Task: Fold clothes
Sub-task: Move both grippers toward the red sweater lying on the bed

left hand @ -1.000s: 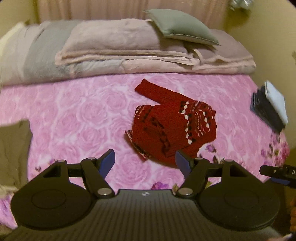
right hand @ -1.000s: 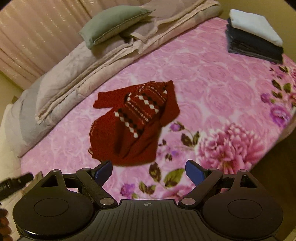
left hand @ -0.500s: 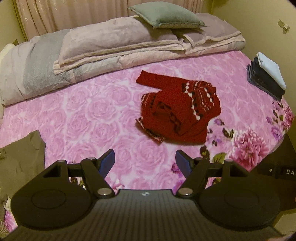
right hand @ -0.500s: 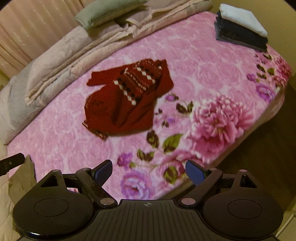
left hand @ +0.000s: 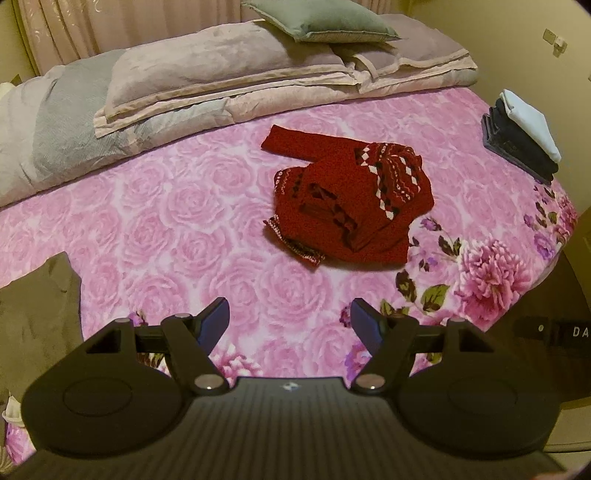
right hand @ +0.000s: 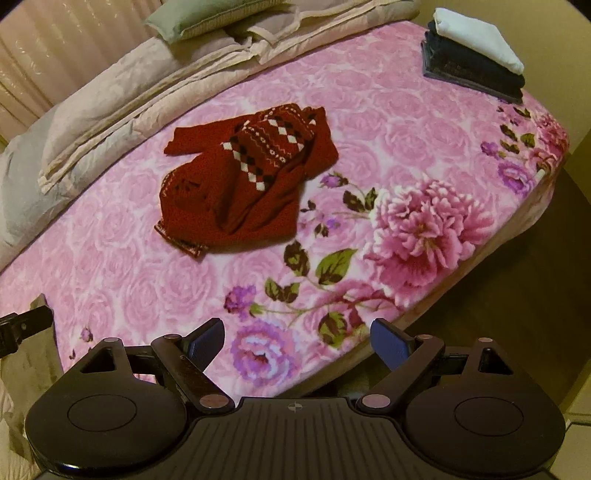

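Two hand-held grippers hover above the near edge of a bed (left hand: 155, 206) covered in a pink rose-print blanket. The left gripper (left hand: 288, 323) has its blue-padded fingers spread wide with nothing between them; the right gripper (right hand: 297, 341) is likewise spread wide and empty.

The task's garment, a red patterned sweater (left hand: 354, 206), lies crumpled near the middle of the bed, well apart from both grippers. One sleeve sticks out toward the folded quilts (left hand: 221, 85) and the green pillow (left hand: 321, 20) along the far side. Its body is bunched over itself, with a band of white and black diamonds facing up.

Compared with a second ago, both views take in more of the bed and its near edge, and the sweater appears farther from the fingers. In the right wrist view the bed's edge and the dark floor beyond it are now in sight. The sweater itself looks unmoved. This suggests the person has drawn both grippers back from the garment, so no fold has begun.

A finished stack of folded clothes (right hand: 476, 51), dark pieces with a white one on top, sits at the far right corner. An olive-brown cloth (left hand: 37, 314) lies at the left edge, possibly another piece waiting. The sweater likely needs spreading flat first.
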### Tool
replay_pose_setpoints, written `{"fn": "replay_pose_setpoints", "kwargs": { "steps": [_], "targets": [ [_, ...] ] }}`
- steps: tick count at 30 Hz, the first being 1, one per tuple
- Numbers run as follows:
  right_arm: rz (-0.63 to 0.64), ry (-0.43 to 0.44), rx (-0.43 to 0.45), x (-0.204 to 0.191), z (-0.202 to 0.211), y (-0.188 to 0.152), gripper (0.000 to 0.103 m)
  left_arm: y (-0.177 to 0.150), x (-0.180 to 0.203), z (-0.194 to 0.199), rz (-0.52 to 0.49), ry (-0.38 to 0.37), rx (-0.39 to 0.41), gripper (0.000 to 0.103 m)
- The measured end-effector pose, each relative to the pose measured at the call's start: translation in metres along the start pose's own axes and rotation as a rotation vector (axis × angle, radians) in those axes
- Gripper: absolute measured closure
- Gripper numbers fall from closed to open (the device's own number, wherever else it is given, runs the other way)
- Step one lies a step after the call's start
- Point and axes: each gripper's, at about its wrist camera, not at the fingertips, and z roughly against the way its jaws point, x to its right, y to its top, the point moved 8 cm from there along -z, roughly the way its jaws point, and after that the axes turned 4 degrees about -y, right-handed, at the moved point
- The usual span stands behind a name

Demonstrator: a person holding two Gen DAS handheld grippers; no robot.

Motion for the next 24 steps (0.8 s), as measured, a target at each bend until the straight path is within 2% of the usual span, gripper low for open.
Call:
{"fn": "replay_pose_setpoints", "kwargs": {
  "steps": [9,14,19,24],
  "targets": [
    [-0.013,-0.008,0.006,0.006,-0.007,0.023,0.014,0.012,-0.003,-0.020,0.012,-0.026,-0.005,0.034],
    [-0.017,-0.006,-0.002,0.017,-0.019,0.045,0.014,0.016,-0.008,-0.039,0.043,-0.016,-0.018,0.034],
    [-0.011,0.000,-0.019,0.034,-0.038,0.076,0.014,0.028,-0.008,-0.062,0.107,0.013,-0.024,0.034],
    [0.022,0.009,-0.051,0.060,-0.064,0.122,0.014,0.051,0.006,-0.088,0.201,0.069,-0.026,0.034]
  ]
}}
